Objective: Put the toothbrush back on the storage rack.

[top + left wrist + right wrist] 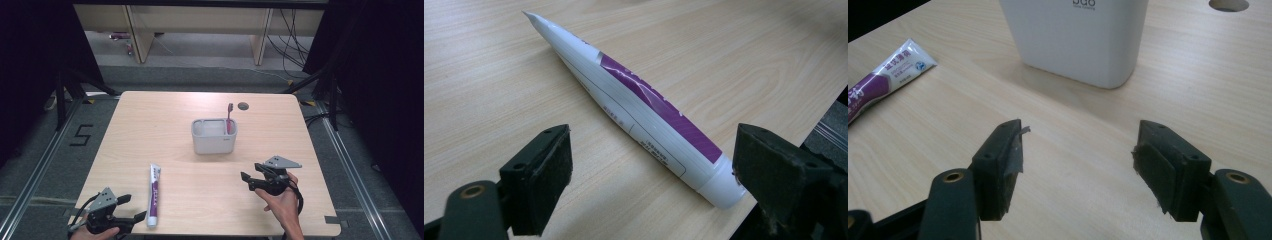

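A white and purple toothpaste tube [154,195] lies flat near the table's front left, cap toward the front edge. My left gripper [133,207] sits just left of the cap end. In the left gripper view, the tube [639,100] runs away between the jaws of the open left gripper [651,160], its cap close to the right-hand jaw. A pale grey holder [214,137] stands mid-table with a red toothbrush [229,117] upright in its right compartment. My right gripper [251,172] is open in front of the holder [1078,40], low over the wood, nothing between its jaws [1083,145].
A round cable hole [243,106] sits in the table behind the holder. The tube's flat crimped end [883,80] lies left of the right gripper. The table's front edge runs just behind both hands. Desks and cables stand on the floor beyond the table.
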`<act>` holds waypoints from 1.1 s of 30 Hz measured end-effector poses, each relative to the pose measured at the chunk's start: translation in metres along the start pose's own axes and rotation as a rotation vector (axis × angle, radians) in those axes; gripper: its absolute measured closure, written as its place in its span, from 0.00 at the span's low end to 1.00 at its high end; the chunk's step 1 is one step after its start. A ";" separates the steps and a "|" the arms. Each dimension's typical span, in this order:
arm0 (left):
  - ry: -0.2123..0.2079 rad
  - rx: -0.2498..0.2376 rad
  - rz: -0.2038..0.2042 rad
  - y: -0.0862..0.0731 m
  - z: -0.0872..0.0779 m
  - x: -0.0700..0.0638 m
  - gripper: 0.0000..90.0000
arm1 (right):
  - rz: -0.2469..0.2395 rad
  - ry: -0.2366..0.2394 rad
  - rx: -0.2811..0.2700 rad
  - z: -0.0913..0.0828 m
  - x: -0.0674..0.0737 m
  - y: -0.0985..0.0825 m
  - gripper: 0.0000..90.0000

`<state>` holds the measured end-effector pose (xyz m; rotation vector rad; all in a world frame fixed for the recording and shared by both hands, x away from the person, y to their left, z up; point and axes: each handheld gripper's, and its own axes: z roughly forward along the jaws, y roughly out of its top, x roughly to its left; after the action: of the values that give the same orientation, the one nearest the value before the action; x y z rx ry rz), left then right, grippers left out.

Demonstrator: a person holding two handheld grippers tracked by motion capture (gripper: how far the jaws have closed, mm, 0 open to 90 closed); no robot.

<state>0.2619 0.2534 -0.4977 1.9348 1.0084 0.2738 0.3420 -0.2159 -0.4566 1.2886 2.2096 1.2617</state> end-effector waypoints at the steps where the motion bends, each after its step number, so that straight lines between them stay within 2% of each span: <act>1: 0.000 0.008 0.010 0.000 -0.001 0.001 0.18 | -0.017 0.003 -0.015 0.000 -0.002 -0.001 0.40; 2: 0.000 -0.002 0.000 0.000 -0.001 0.000 0.18 | -0.013 -0.004 -0.017 0.000 -0.001 -0.003 0.40; 3: 0.009 0.005 0.004 0.000 -0.002 0.000 0.18 | -0.030 0.009 -0.012 -0.001 -0.002 -0.005 0.40; 6: 0.008 -0.001 -0.002 -0.001 -0.002 0.000 0.18 | -0.047 -0.012 -0.002 -0.001 -0.002 -0.010 0.40; 7: 0.010 -0.001 -0.003 -0.001 -0.002 0.000 0.18 | -0.021 0.003 -0.001 0.000 0.001 -0.012 0.40; 8: 0.005 0.002 -0.001 -0.001 -0.002 0.000 0.18 | -0.015 0.008 0.006 0.000 0.002 -0.014 0.40; 9: 0.005 -0.001 -0.002 -0.001 -0.002 0.000 0.18 | -0.050 -0.001 0.010 0.000 0.001 -0.015 0.40; 12: 0.005 -0.003 -0.003 -0.001 -0.002 0.001 0.18 | -0.033 0.023 0.032 0.001 0.006 -0.020 0.39; 13: 0.013 -0.010 -0.005 -0.001 -0.002 0.000 0.18 | -0.062 0.014 0.036 0.000 0.006 -0.021 0.39; 14: 0.014 -0.018 -0.010 -0.001 -0.001 -0.001 0.18 | -0.066 0.014 0.031 0.001 0.007 -0.023 0.39; 16: 0.009 0.001 -0.004 0.000 -0.002 -0.001 0.18 | -0.042 0.032 0.037 0.001 0.010 -0.026 0.39; 17: 0.010 0.003 -0.002 0.001 -0.002 -0.001 0.18 | -0.067 0.021 0.040 0.000 0.009 -0.027 0.39; 18: 0.010 0.003 0.004 0.001 -0.002 0.000 0.18 | -0.073 0.035 0.037 0.001 0.010 -0.029 0.39; 19: 0.009 0.004 0.000 0.001 -0.002 -0.001 0.18 | -0.061 0.019 0.046 -0.001 0.011 -0.031 0.39; 21: 0.011 0.005 -0.003 0.001 -0.001 -0.001 0.18 | -0.060 0.026 0.057 -0.001 0.012 -0.034 0.39; 22: 0.011 0.005 -0.003 0.001 -0.001 -0.001 0.18 | -0.056 0.014 0.070 -0.002 0.014 -0.036 0.39; 23: 0.008 0.005 -0.005 0.001 -0.001 -0.001 0.18 | -0.083 0.012 0.065 -0.001 0.012 -0.037 0.39; 24: 0.006 0.006 -0.003 0.001 -0.001 0.000 0.18 | -0.068 0.017 0.064 0.000 0.014 -0.039 0.39; 25: 0.004 0.000 -0.007 0.001 0.000 0.000 0.18 | -0.076 0.025 0.075 -0.002 0.014 -0.040 0.38; 26: 0.004 0.004 -0.007 0.001 0.000 0.000 0.18 | -0.043 0.026 0.091 -0.003 0.017 -0.041 0.37; 27: 0.003 0.005 -0.006 0.001 0.000 0.001 0.18 | -0.078 0.024 0.081 -0.002 0.015 -0.042 0.37; 28: 0.006 0.010 -0.006 0.001 0.000 0.001 0.18 | -0.087 0.026 0.091 -0.004 0.014 -0.042 0.37; 32: 0.017 -0.004 -0.016 0.001 0.001 0.001 0.18 | -0.037 0.030 0.081 -0.008 0.015 -0.049 0.37; 33: 0.019 -0.005 -0.010 0.000 0.001 0.001 0.18 | -0.061 0.016 0.086 -0.010 0.014 -0.049 0.36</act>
<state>0.2635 0.2538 -0.4983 1.9255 1.0290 0.2891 0.3004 -0.2202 -0.4878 1.2363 2.3192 1.1709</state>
